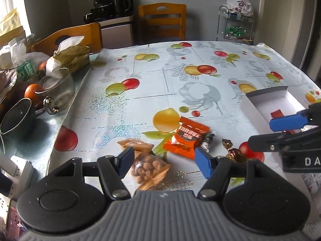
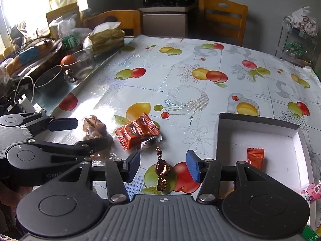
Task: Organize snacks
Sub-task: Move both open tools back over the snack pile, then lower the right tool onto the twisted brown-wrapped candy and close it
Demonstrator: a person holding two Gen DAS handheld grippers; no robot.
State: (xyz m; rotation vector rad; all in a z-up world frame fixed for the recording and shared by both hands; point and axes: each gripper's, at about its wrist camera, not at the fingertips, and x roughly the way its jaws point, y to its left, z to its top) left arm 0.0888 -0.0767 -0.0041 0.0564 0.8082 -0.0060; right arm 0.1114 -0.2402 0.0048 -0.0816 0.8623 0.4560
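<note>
Fruit-patterned worktop (image 2: 180, 64) carries 1 white box (image 2: 258, 123) at 3 o'clock. Both grippers are released: right gripper (image 2: 163, 165) straddles the brown twist candy (image 2: 162, 169); I should close squarely on its middle. Left gripper (image 1: 162, 161) hovers over the peanut bag (image 1: 149, 167).

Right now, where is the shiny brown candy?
In the right wrist view the brown candy lies on the tablecloth between the open right tool's fingers, just nearer than the orange packet, left of the box.
</note>
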